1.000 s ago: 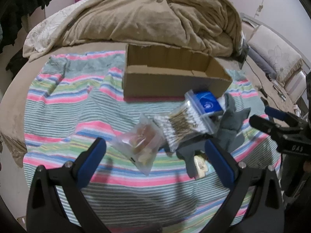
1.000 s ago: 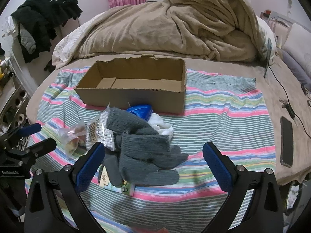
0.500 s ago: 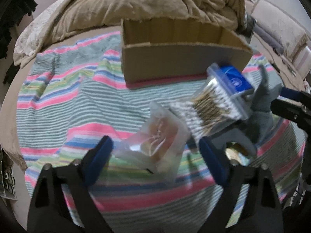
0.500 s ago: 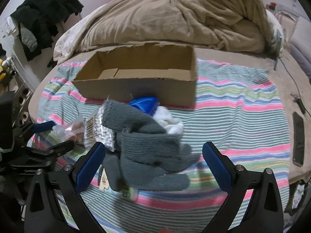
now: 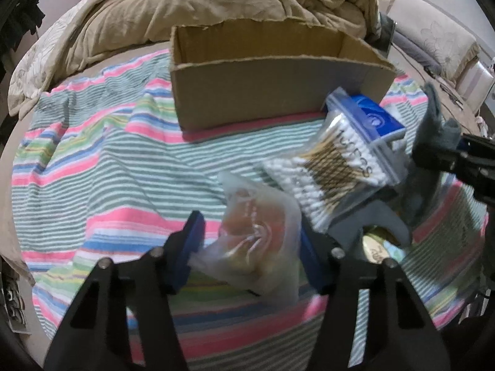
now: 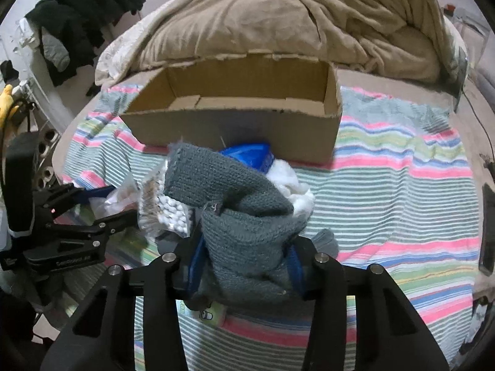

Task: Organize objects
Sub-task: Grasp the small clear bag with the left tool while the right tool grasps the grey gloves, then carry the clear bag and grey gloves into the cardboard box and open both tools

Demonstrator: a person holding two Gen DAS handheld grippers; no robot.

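An open cardboard box (image 5: pixel 272 92) stands on the striped blanket; it also shows in the right wrist view (image 6: pixel 235 120). My left gripper (image 5: pixel 250 247) is shut on a clear plastic bag (image 5: pixel 260 235) with brownish contents. A pack of cotton swabs (image 5: pixel 337 167) with a blue label leans beside it. My right gripper (image 6: pixel 244 256) is shut on a grey knitted glove (image 6: pixel 241 210). Under the glove lie a blue item (image 6: pixel 247 154) and white cotton (image 6: pixel 294 188).
A beige duvet (image 6: pixel 309 24) is heaped behind the box. Black clothes (image 6: pixel 83 12) hang at the far left. A dark phone (image 6: pixel 487 225) lies at the blanket's right edge. A small card (image 6: pixel 210 313) lies under the glove.
Both grippers moved forward and closed: the left one took hold of the clear bag, the right one took hold of the grey glove.
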